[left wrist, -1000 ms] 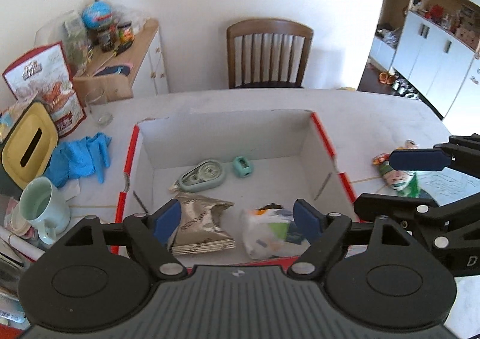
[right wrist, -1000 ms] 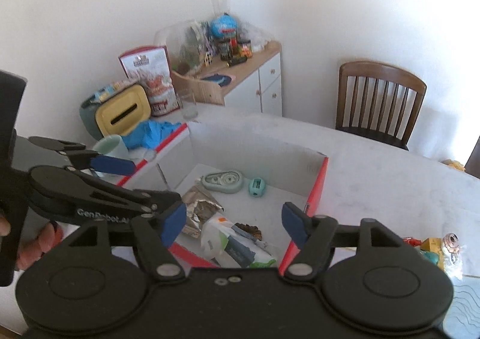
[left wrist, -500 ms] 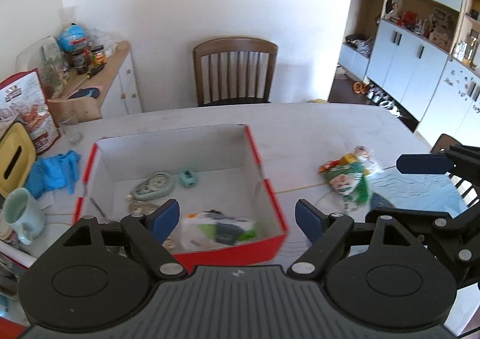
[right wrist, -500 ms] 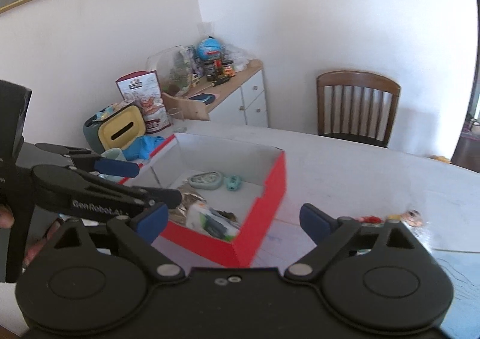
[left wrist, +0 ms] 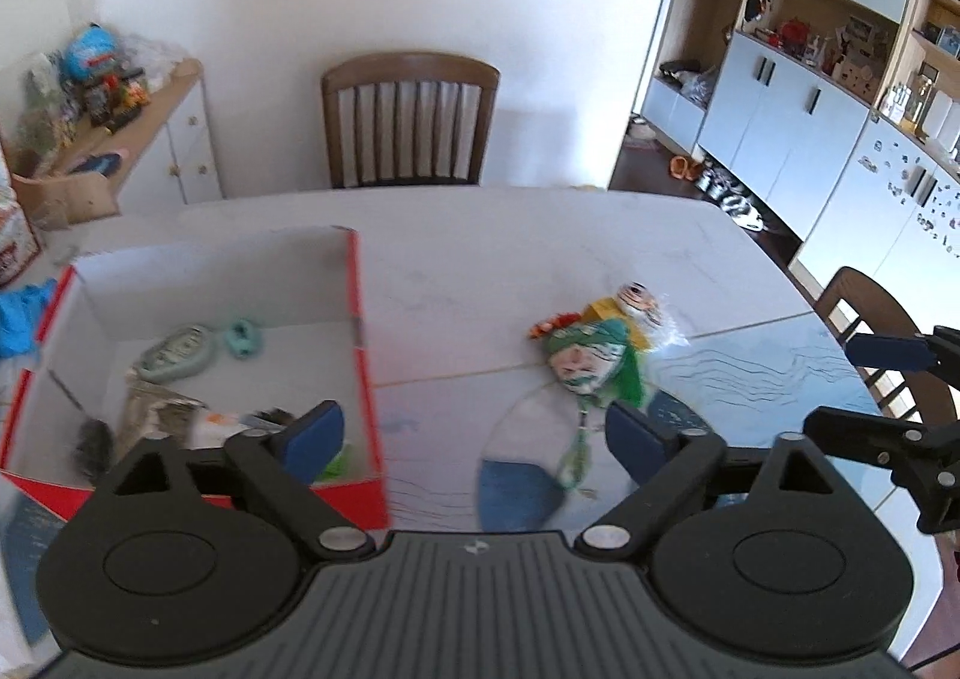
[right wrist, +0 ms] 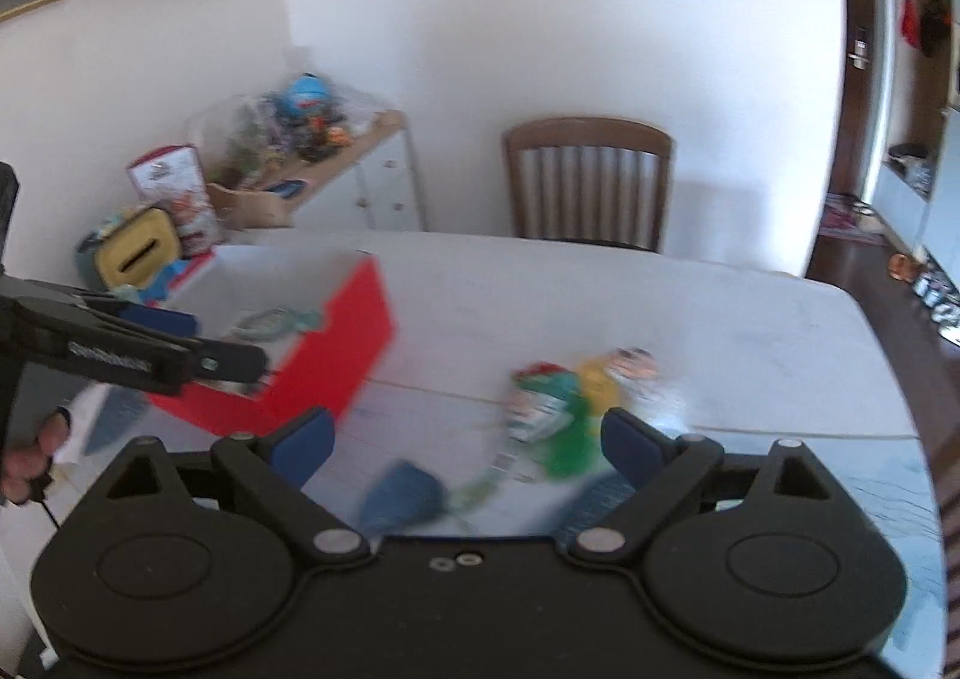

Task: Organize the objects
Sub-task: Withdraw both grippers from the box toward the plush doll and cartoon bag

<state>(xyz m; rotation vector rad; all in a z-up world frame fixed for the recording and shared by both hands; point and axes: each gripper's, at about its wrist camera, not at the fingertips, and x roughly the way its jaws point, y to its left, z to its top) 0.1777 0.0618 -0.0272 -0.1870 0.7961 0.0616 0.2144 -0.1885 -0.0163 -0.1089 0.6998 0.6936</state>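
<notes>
Nearest the left wrist camera, the left gripper [left wrist: 474, 430] has its blue fingers [left wrist: 312, 436] spread wide, having just been opening, with nothing between them. The right gripper [right wrist: 465, 436] shows the same in its own view — fingers wide and empty, recently opened further.

Just beyond the left gripper, at about 1 o'clock, a green and white snack packet [left wrist: 591, 364] lies flat on the pale bench [left wrist: 480, 247], with a small striped, wrapped item [left wrist: 639, 298] touching its far edge. In the right view the packet [right wrist: 555, 409] sits at 12 o'clock, blurred.

At 10 o'clock in the left view stands an open red box [left wrist: 363, 331] with white inner walls. It holds a mint-green tape dispenser [left wrist: 177, 358], a small teal object [left wrist: 243, 337] beside it and crumpled packets at the near wall — details blurred.

Farthest, at 12 o'clock, a wooden chair [left wrist: 411, 117] stands against the white wall.
</notes>
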